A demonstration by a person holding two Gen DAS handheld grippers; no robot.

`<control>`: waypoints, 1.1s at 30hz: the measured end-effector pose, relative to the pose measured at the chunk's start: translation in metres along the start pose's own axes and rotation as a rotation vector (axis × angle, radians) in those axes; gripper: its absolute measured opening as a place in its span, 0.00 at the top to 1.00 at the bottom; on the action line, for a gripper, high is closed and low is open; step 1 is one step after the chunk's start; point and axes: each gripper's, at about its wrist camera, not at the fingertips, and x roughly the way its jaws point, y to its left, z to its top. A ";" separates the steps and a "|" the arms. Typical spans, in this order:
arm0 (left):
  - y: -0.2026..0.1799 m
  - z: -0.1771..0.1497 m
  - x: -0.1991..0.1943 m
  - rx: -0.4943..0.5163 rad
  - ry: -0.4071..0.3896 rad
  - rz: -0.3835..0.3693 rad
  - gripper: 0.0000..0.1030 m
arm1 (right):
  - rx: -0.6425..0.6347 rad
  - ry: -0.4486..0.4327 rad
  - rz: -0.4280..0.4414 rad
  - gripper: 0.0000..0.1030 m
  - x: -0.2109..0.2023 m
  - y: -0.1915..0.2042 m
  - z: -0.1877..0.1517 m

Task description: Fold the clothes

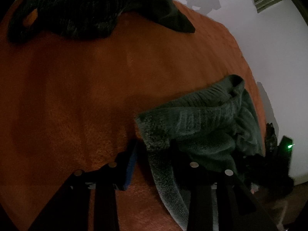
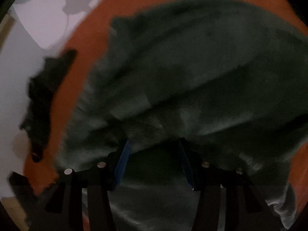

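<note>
A green fleece garment (image 1: 202,115) lies bunched at the lower right of an orange surface (image 1: 77,96). My left gripper (image 1: 154,144) stands open at the garment's near edge. A strip of fleece hangs in the gap, and the right finger is partly covered by fabric. In the blurred right wrist view the same green garment (image 2: 192,67) fills most of the frame. My right gripper (image 2: 154,141) is open and wide, its blue pads (image 2: 123,161) set against a raised fold of fleece. Nothing is clamped in either gripper.
A pile of dark clothes (image 1: 86,13) lies at the far edge of the orange surface. A white wall (image 1: 269,48) stands beyond the right edge. A dark device with a green light (image 1: 286,146) is at the right. A black cloth (image 2: 44,100) hangs over the left edge.
</note>
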 end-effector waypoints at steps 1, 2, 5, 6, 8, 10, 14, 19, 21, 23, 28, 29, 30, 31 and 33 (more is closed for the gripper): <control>0.001 0.000 0.000 -0.004 0.002 -0.004 0.64 | -0.005 -0.012 -0.006 0.51 0.000 0.001 -0.001; 0.001 0.001 0.000 -0.007 0.004 -0.010 0.64 | -0.006 -0.018 -0.016 0.51 -0.003 0.003 -0.001; 0.002 0.002 0.000 -0.013 0.004 -0.030 0.64 | -0.041 -0.071 0.007 0.51 -0.019 0.018 0.002; 0.003 0.002 0.002 -0.017 0.005 -0.036 0.65 | -0.060 -0.092 0.022 0.51 -0.025 0.024 0.003; 0.004 0.001 0.004 -0.024 0.007 -0.047 0.68 | -0.129 -0.125 0.040 0.51 -0.033 0.041 0.007; 0.003 0.000 0.004 -0.015 0.004 -0.048 0.68 | -0.170 -0.134 0.067 0.51 -0.035 0.054 0.011; 0.003 -0.002 0.003 0.000 0.001 -0.044 0.68 | -0.144 -0.120 0.164 0.51 -0.027 0.079 0.032; 0.005 -0.001 0.000 -0.002 0.008 -0.055 0.68 | -0.082 -0.052 0.183 0.51 -0.003 0.103 0.064; 0.007 0.000 0.000 -0.002 0.011 -0.065 0.68 | -0.083 -0.011 0.134 0.51 0.013 0.114 0.074; 0.007 0.000 0.002 -0.004 0.014 -0.075 0.68 | -0.082 0.045 0.067 0.51 0.032 0.122 0.082; 0.005 0.000 0.005 -0.010 0.019 -0.083 0.67 | -0.016 0.145 0.010 0.54 0.062 0.110 0.087; 0.005 0.001 0.005 -0.011 0.020 -0.082 0.67 | 0.001 0.144 0.016 0.54 0.061 0.110 0.088; 0.006 0.001 0.005 -0.011 0.020 -0.081 0.67 | 0.020 0.142 0.024 0.54 0.060 0.110 0.091; 0.005 0.001 0.005 -0.009 0.020 -0.080 0.67 | 0.038 0.140 0.031 0.54 0.059 0.110 0.093; 0.004 0.001 0.006 -0.005 0.019 -0.078 0.67 | 0.014 0.137 0.021 0.54 0.060 0.116 0.097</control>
